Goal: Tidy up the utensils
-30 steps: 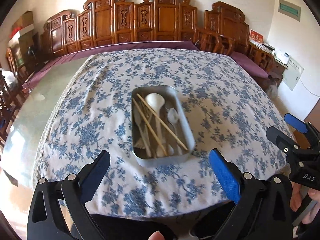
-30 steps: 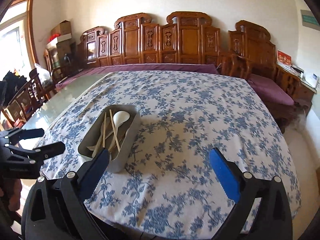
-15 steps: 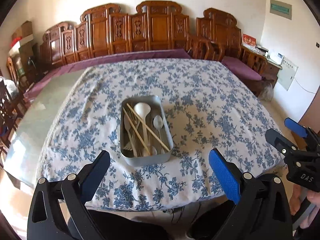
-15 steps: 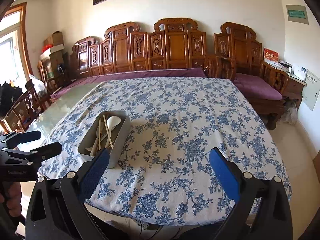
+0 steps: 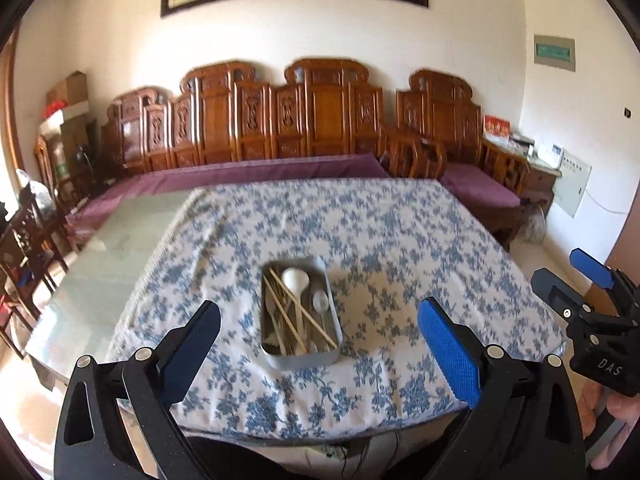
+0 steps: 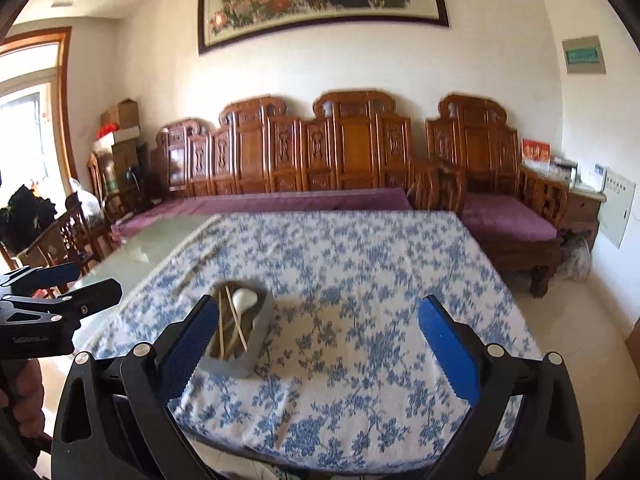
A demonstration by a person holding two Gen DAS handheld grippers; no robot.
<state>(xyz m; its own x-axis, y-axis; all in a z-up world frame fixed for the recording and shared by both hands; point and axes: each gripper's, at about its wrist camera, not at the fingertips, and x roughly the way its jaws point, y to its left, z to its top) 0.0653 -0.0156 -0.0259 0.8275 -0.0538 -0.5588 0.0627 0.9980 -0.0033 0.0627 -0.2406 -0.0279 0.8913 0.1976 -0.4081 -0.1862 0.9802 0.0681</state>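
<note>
A metal tray (image 5: 297,358) sits on the blue-flowered tablecloth (image 5: 392,248) near the table's front edge. It holds a white ladle spoon (image 5: 295,280), a smaller spoon (image 5: 320,301), wooden chopsticks (image 5: 301,316) and other utensils. My left gripper (image 5: 320,344) is open and empty, held back from the table in front of the tray. My right gripper (image 6: 318,344) is open and empty, to the right of the tray (image 6: 256,336). Each gripper shows at the edge of the other's view: the right one (image 5: 576,280), the left one (image 6: 64,280).
The cloth covers most of a glass-topped table (image 5: 100,264); bare glass shows on the left. Carved wooden benches (image 5: 320,120) with purple cushions line the far wall. Dark chairs (image 5: 28,240) stand at the left. A cabinet (image 6: 580,200) stands at the far right.
Both grippers have pulled back and up from the table. The tray now looks smaller and farther off, and the wall painting has come into view. Both grippers stayed open.
</note>
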